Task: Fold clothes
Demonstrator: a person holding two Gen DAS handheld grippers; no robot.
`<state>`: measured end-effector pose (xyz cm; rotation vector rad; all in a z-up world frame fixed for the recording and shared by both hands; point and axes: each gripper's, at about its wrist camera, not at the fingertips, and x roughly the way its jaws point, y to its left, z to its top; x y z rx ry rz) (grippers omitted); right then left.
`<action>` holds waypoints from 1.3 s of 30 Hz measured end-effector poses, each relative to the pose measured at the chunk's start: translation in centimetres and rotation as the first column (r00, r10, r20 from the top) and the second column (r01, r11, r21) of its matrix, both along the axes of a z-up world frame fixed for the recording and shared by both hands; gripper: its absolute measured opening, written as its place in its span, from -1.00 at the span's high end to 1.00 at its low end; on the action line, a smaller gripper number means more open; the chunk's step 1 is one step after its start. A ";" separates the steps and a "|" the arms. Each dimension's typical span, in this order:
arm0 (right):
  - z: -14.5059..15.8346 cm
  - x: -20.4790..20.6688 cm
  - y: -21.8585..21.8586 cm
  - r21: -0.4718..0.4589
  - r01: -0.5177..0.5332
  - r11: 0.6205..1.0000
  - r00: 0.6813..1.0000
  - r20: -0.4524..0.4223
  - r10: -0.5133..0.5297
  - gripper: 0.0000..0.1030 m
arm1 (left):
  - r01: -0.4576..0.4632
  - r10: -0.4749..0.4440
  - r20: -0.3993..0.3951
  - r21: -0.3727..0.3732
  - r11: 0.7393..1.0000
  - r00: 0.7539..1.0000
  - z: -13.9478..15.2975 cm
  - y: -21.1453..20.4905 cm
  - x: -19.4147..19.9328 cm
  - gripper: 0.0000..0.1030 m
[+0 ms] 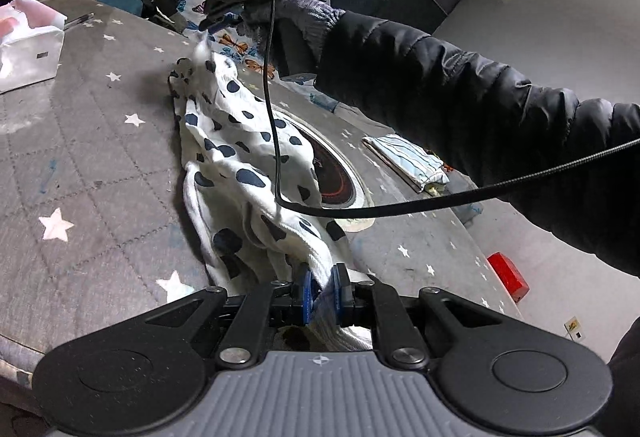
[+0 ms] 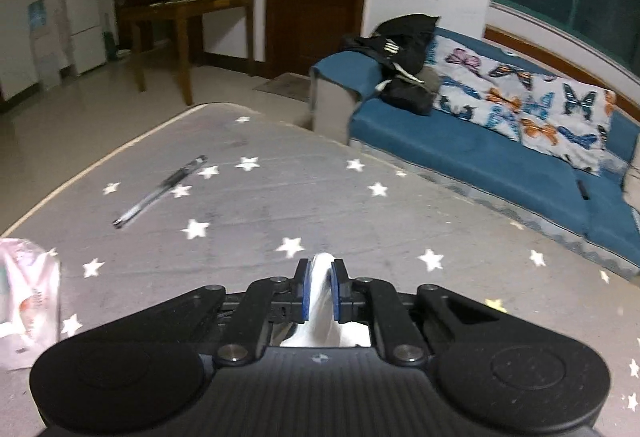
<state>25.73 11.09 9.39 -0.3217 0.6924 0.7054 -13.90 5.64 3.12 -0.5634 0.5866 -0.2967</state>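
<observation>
Garment [image 1: 240, 141] stretches between left gripper [image 1: 323, 291] and right gripper [image 2: 320, 291], each clamped on an end.

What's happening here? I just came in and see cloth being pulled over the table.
A person is folding a white spotted garment on a grey star-print cover. The left gripper is shut on one end of it, and the right gripper, held in a gloved hand, is shut on the other end. The cloth is stretched between them, still crumpled and not yet folded. A folded striped piece lies aside.
</observation>
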 end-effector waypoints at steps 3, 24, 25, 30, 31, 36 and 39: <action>0.8 0.1 -1.4 0.023 -0.006 1.000 1.000 -0.011 0.006 0.80 | 0.006 -0.006 -0.001 0.008 1.000 1.000 0.1 -0.1 0.0 0.77; -4.8 -2.5 -1.2 -0.154 -0.142 0.978 0.982 -0.145 0.120 0.45 | 0.033 -0.032 -0.018 0.038 0.999 0.999 -0.1 -0.5 0.0 0.75; -4.3 -2.6 -1.5 -0.148 -0.143 0.979 0.983 -0.136 0.123 0.39 | 0.029 -0.029 -0.016 0.040 0.999 0.999 0.0 -0.5 -0.1 0.74; -1.4 -3.1 -3.7 -0.143 -0.148 0.979 0.987 -0.086 0.137 0.33 | 0.020 -0.019 -0.006 0.053 0.998 1.000 0.4 -0.5 -0.5 0.71; -0.8 -3.3 -4.2 -0.148 -0.149 0.978 0.987 -0.076 0.139 0.33 | 0.018 -0.017 -0.006 0.060 0.998 1.000 0.4 -0.6 -0.6 0.70; 1.5 -4.2 -7.5 -0.153 -0.153 0.976 0.988 -0.035 0.150 0.13 | 0.011 -0.011 0.002 0.085 0.996 1.000 0.9 -0.6 -1.3 0.47; 2.3 -5.3 -9.8 -0.162 -0.162 0.973 0.987 -0.023 0.160 0.11 | -0.008 0.007 0.008 0.117 0.993 1.000 1.2 -0.6 -1.7 0.39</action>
